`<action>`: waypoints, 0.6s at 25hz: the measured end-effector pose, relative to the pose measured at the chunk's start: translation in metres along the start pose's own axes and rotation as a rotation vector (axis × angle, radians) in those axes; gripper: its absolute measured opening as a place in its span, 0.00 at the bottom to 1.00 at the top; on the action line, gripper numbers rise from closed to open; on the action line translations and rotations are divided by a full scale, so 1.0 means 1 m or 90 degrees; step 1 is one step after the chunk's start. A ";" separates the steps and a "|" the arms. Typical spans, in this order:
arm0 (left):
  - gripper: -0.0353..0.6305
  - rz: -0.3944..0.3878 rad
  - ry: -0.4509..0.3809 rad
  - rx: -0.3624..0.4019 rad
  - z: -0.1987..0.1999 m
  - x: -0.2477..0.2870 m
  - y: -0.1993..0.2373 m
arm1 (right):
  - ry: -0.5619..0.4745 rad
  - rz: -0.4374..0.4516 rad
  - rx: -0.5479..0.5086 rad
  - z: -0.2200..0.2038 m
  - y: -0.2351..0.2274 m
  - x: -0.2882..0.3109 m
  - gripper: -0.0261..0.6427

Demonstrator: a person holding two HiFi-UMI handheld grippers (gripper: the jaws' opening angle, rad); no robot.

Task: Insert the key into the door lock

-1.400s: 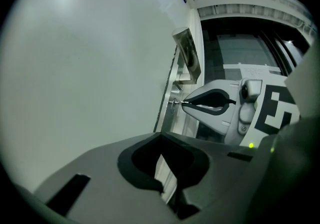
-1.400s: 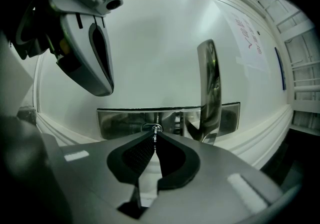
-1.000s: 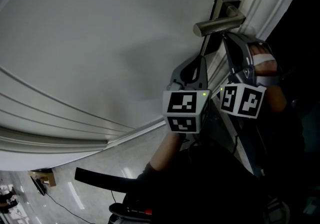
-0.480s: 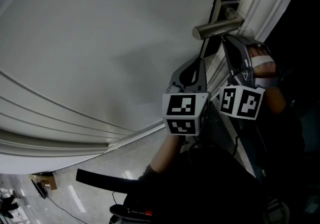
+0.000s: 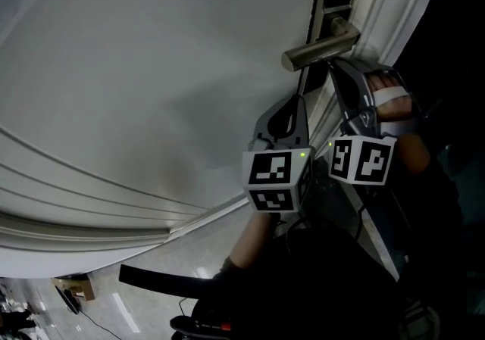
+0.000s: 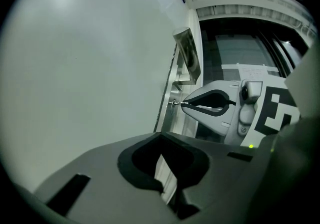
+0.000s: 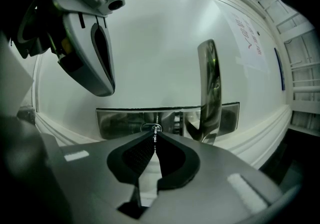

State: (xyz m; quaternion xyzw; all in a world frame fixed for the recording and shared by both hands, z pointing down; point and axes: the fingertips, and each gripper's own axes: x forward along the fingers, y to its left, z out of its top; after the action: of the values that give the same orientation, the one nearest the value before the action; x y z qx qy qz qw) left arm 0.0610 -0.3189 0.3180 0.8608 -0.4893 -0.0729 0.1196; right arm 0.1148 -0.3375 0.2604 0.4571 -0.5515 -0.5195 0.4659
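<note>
Your right gripper (image 7: 155,137) clamped on the key (image 7: 155,132), key tip at the lock (image 7: 150,127) just ahead, door handle (image 7: 210,88) right of it, your left gripper (image 6: 161,137) closed, empty.

place: building doorway | cues: white moulded door (image 5: 151,66), lever handle (image 5: 318,49), polished floor (image 5: 189,247)

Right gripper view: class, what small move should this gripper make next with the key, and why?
Probably ease the right gripper straight forward a little, without twisting. Its jaws are shut on the key, and the key's tip sits right at the keyhole in the lock plate, so it seems lined up but not yet seated.
</note>
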 end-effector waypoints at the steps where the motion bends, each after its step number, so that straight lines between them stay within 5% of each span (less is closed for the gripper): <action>1: 0.05 0.000 0.000 0.000 0.000 0.000 0.000 | 0.000 0.000 0.001 0.000 0.000 0.000 0.06; 15: 0.05 -0.002 0.001 0.001 0.000 0.002 0.002 | 0.005 0.000 0.007 0.001 0.000 0.004 0.06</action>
State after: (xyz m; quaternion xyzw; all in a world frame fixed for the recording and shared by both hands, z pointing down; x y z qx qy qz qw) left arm 0.0602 -0.3214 0.3190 0.8616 -0.4882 -0.0721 0.1191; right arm 0.1133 -0.3416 0.2609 0.4617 -0.5525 -0.5150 0.4651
